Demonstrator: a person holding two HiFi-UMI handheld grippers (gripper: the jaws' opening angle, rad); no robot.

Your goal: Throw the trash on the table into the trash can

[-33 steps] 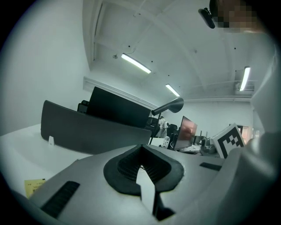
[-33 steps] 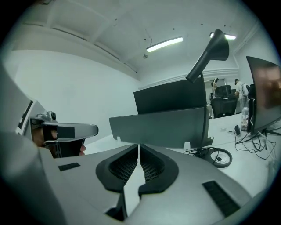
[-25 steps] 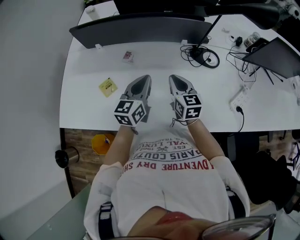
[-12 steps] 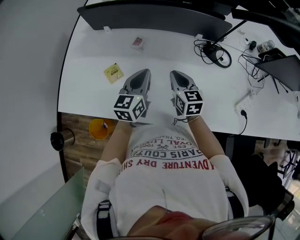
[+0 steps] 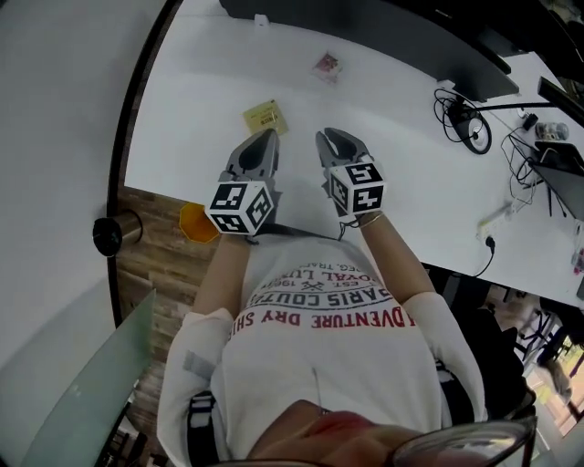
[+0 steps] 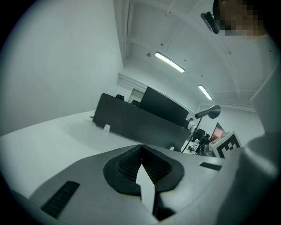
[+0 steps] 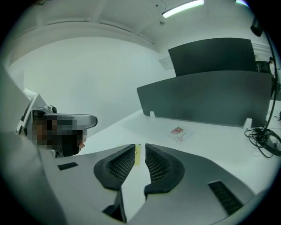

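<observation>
A yellow paper packet (image 5: 265,117) lies on the white table (image 5: 201,109), just beyond my left gripper (image 5: 268,136). A small pink wrapper (image 5: 327,65) lies farther back, near the dark monitor (image 5: 401,27). The left gripper's jaws meet at the tips (image 6: 141,148) and hold nothing. My right gripper (image 5: 329,136) hovers beside it; its jaws (image 7: 140,147) are opening to a narrow gap with nothing between them. The yellow packet (image 7: 138,155) shows through that gap, and the pink wrapper (image 7: 178,131) lies ahead on the right. A yellow bin (image 5: 198,223) stands on the floor under the table's left edge.
A coil of black cables (image 5: 464,123) and a white power strip (image 5: 497,217) lie on the table's right side. A black cylinder (image 5: 114,235) stands on the wooden floor by the wall. The monitor's back (image 7: 206,103) closes off the far side of the table.
Both grippers have moved left and forward over the table, so the yellow packet now lies right in front of the left gripper's tips. The view has turned with them.
</observation>
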